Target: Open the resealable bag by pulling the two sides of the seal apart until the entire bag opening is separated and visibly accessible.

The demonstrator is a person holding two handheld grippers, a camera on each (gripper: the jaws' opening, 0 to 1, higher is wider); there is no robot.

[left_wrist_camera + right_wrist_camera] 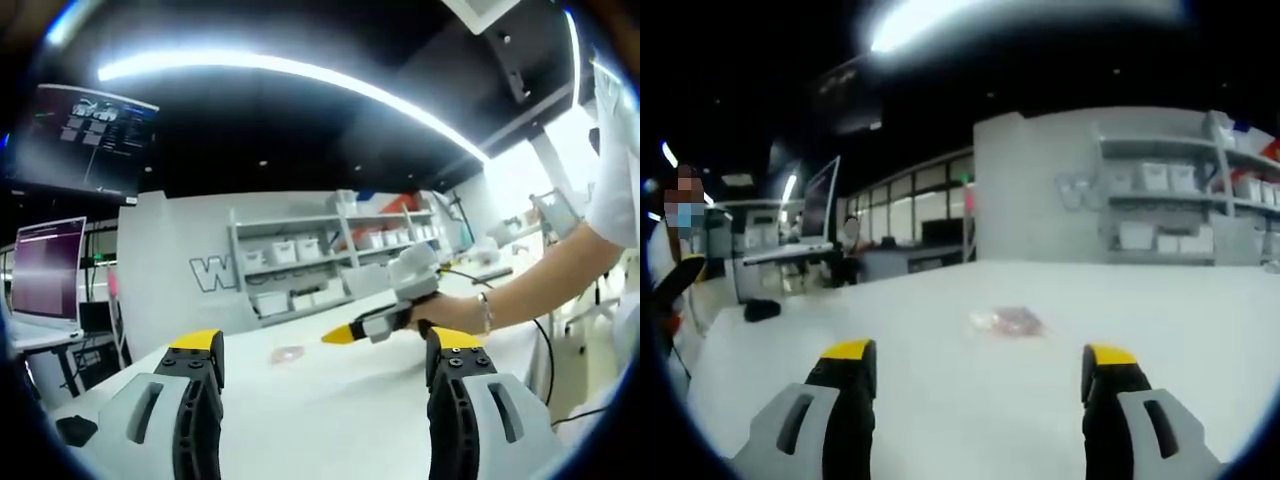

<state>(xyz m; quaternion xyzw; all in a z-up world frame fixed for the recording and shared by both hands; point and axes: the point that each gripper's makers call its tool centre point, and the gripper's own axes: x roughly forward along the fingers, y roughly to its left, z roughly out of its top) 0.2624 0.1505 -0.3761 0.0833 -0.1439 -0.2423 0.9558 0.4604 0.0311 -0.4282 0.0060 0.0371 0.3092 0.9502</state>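
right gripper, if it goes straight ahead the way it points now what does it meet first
Most likely the resealable bag, lying flat on the white table ahead of the open right gripper. Depth is unclear, but nothing stands between them.

Both my views sit low over the white table [330, 400], well back from the bag [1007, 321] — left gripper view and right gripper view alike face the shelving [310, 265], sharing bag and tabletop.

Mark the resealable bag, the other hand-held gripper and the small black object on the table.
resealable bag [1006, 321], right gripper view, its middle.
right hand-held gripper [338, 336], left gripper view, its yellow tips.
small black object [762, 310], right gripper view, its top.
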